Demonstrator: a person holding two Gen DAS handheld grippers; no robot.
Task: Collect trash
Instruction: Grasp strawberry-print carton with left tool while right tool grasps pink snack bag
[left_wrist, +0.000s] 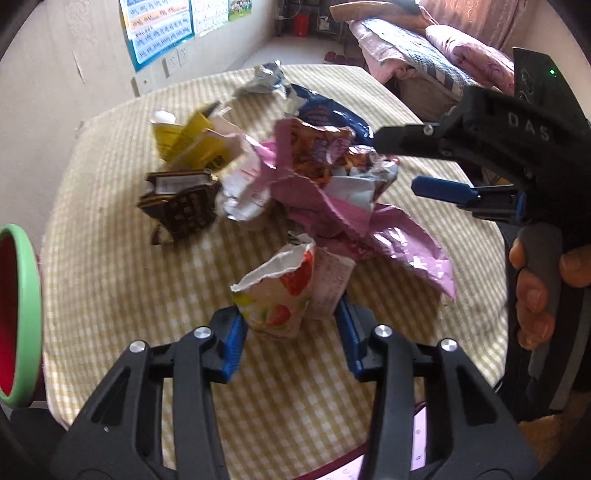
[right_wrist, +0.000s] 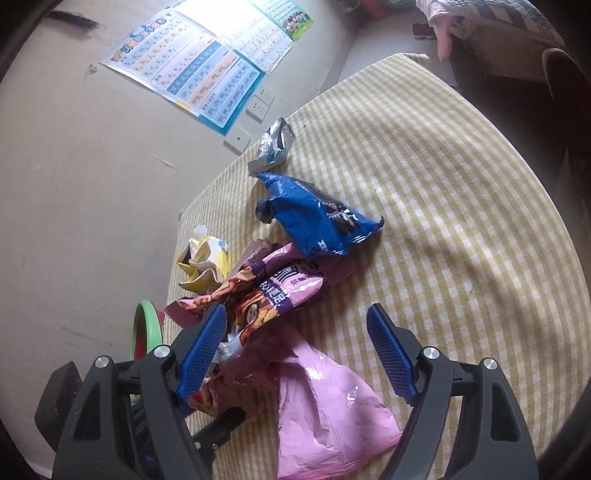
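Crumpled snack wrappers heaped on the yellow-checked cloth surface (left_wrist: 110, 280).
Left gripper (left_wrist: 291, 325) has its ribbed blue fingers (left_wrist: 232, 343) clamped on a torn, strawberry-printed paper carton (left_wrist: 277, 295). Right gripper (right_wrist: 295, 350) hangs with fingers apart over a glossy pink foil bag (right_wrist: 325, 406), the left pad brushing it. A shiny blue packet (right_wrist: 317, 218) and a creased yellow carton (right_wrist: 203, 262) lie beyond.

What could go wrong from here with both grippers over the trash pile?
1. The left gripper brackets the torn strawberry carton near its base; the crumpled thing may slip or buckle.
2. The right gripper stands open over the pink bag, which overlaps other wrappers, so neighbours may drag along.
3. The two grippers work close together and could bump.
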